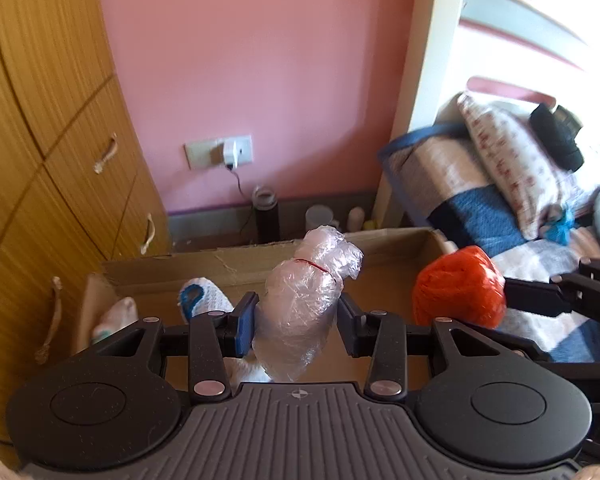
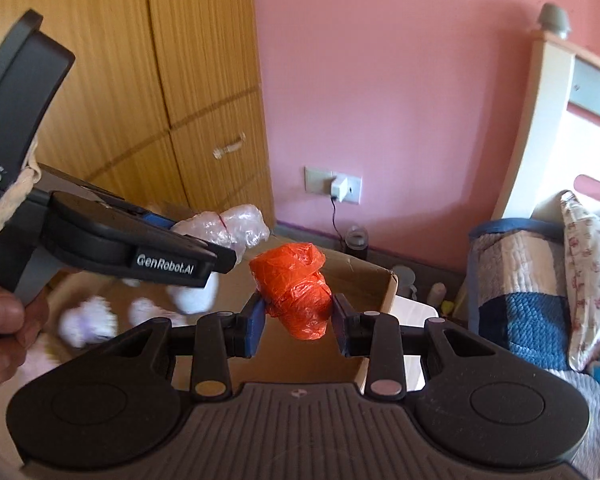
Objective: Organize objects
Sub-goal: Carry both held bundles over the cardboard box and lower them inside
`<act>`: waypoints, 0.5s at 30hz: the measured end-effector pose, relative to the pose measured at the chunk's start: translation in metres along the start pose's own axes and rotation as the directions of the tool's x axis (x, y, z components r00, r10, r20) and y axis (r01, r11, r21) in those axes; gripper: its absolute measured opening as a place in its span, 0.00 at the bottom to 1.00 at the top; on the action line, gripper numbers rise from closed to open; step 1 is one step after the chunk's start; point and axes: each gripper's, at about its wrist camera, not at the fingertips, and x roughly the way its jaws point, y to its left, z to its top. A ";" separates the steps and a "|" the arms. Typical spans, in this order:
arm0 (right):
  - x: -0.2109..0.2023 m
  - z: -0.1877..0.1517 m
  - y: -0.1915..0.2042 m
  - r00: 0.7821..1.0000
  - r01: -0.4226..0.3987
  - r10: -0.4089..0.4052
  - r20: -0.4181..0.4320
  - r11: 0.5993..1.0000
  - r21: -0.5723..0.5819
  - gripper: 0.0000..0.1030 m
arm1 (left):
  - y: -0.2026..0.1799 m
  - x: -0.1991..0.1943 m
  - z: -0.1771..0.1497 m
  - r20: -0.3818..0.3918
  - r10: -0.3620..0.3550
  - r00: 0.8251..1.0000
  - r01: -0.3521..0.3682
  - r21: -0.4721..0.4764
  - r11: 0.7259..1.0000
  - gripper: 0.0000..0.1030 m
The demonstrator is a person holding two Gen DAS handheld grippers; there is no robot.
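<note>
The left gripper (image 1: 296, 320) is clamped on a clear plastic-wrapped bundle (image 1: 304, 304) tied with a red band; the bundle stands upright between the pads, above the open cardboard box (image 1: 236, 264). The right gripper (image 2: 298, 320) is clamped on an orange plastic-wrapped bundle (image 2: 298, 292), held just beside the left gripper and over the right end of the same box. Both bundles are off any surface, neither yet deposited. Inside the box lie several soft pale items, including a white and blue item (image 1: 202, 298), so part of the sorting appears done; judged remaining work is to lower both bundles into the box and release them. Blur in the box interior prevents an exact count. Surroundings: a wooden wardrobe (image 1: 52, 160) to the left, a pink wall with a socket and charger (image 1: 232, 152), bottles (image 1: 266, 216) on the floor behind the box, and a bed (image 1: 520, 200) with pillow to the right. The two grippers work close together, so contact between them is the main obstruction risk.
</note>
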 end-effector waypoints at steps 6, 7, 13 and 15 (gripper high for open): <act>0.044 0.001 0.000 0.997 -0.008 0.002 -0.077 0.996 -0.084 0.32 | 0.003 0.045 -0.001 -0.060 0.045 0.997 -0.042 0.041 0.998 0.48; 0.049 0.002 0.001 0.996 -0.013 0.006 -0.086 0.996 -0.089 0.32 | 0.006 0.050 -0.001 -0.068 0.048 0.997 -0.045 0.041 0.998 0.48; 0.072 0.008 0.008 0.993 -0.039 0.024 -0.119 0.992 -0.121 0.32 | 0.021 0.060 -0.002 -0.083 0.092 0.992 -0.089 0.031 0.996 0.50; 0.078 0.008 0.013 0.990 -0.052 0.033 -0.140 0.989 -0.135 0.32 | 0.025 0.064 -0.003 -0.097 0.096 0.991 -0.094 0.023 0.995 0.53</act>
